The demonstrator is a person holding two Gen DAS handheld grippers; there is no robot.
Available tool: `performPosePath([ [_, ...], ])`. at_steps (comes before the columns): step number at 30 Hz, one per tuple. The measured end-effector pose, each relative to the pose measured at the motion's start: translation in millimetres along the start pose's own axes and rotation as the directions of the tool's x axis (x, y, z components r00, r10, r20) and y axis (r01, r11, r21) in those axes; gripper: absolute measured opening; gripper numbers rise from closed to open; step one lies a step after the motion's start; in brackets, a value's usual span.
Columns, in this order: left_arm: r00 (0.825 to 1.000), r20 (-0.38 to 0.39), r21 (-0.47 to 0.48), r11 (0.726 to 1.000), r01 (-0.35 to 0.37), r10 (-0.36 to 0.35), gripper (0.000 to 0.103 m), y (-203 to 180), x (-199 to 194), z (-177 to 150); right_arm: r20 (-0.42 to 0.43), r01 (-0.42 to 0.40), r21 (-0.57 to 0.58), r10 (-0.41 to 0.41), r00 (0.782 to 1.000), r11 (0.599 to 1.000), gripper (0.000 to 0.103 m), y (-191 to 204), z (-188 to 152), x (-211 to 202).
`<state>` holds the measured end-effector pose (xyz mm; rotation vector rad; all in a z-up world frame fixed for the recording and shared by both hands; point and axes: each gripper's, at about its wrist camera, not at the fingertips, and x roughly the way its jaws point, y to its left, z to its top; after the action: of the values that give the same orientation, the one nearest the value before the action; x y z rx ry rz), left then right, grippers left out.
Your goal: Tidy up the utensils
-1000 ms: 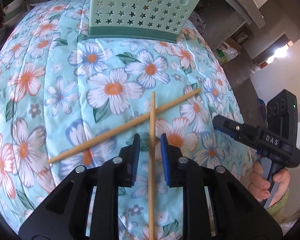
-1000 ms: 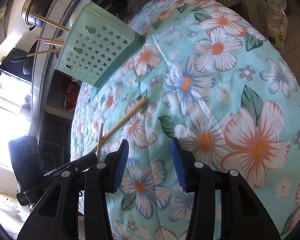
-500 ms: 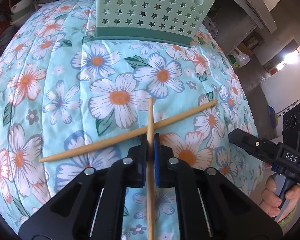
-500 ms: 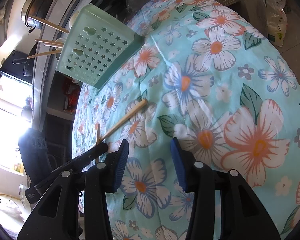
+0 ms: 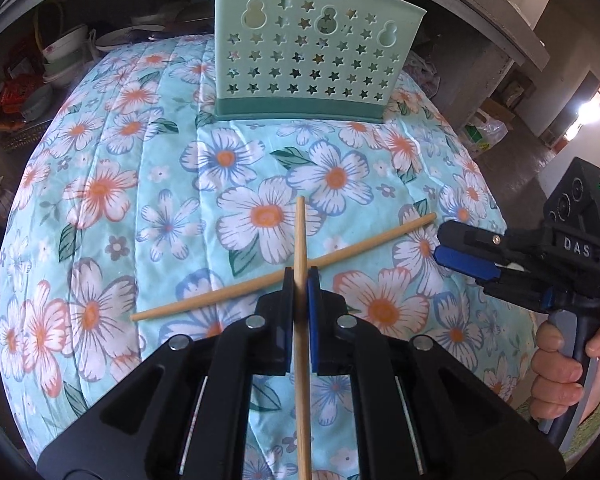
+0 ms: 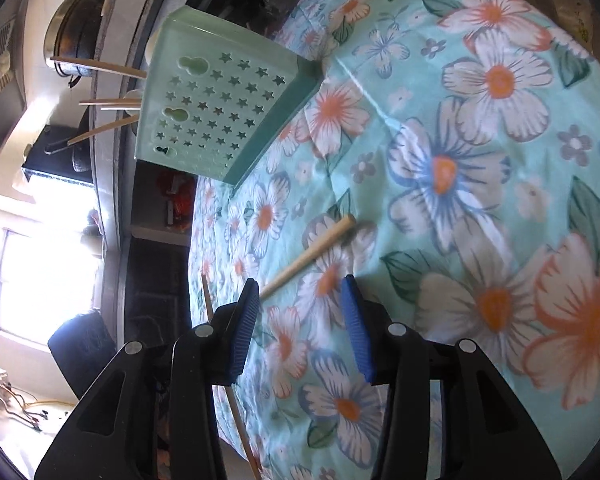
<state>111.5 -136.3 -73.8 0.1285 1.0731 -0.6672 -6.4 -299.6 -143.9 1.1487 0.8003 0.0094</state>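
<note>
My left gripper point(image 5: 299, 278) is shut on a wooden chopstick point(image 5: 300, 236) that points away along its fingers and is held above the floral cloth. A second chopstick point(image 5: 364, 244) lies crosswise on the cloth under it; its thick end shows in the right wrist view point(image 6: 320, 246). My right gripper point(image 6: 298, 298) is open and empty, just short of that thick end; it shows at the right of the left wrist view point(image 5: 466, 254). A mint-green utensil holder point(image 5: 316, 62) with star holes stands at the far side and holds several chopsticks point(image 6: 100, 65).
The table is covered by a turquoise floral cloth point(image 5: 100, 200). Shelves with bowls point(image 5: 64, 56) lie beyond its far left edge. A metal pot point(image 6: 78, 28) stands on a counter behind the holder. The table edge drops off at the right.
My left gripper closed on the chopstick and lifted it off the cloth. My right gripper moved in toward the thick end of the lying chopstick.
</note>
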Motion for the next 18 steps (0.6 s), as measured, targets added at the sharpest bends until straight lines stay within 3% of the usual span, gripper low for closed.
performPosePath([
  [8,0.999,0.02,0.02,0.999,-0.05,0.049,0.005,-1.3,0.5,2.7,0.028,0.015,0.084,-0.018,0.999,0.996,0.035,-7.9,16.7,22.5],
  [13,0.998,0.021,0.017,0.998,-0.059,0.058,0.005,-1.7,1.6,3.3,0.066,0.06,0.057,-0.064,0.996,0.997,0.019,-2.3,18.9,28.8],
  [18,0.997,0.028,0.026,0.997,-0.068,0.068,0.005,-2.7,1.1,2.6,0.095,0.045,0.058,-0.051,0.994,0.997,0.016,-6.0,19.8,21.8],
])
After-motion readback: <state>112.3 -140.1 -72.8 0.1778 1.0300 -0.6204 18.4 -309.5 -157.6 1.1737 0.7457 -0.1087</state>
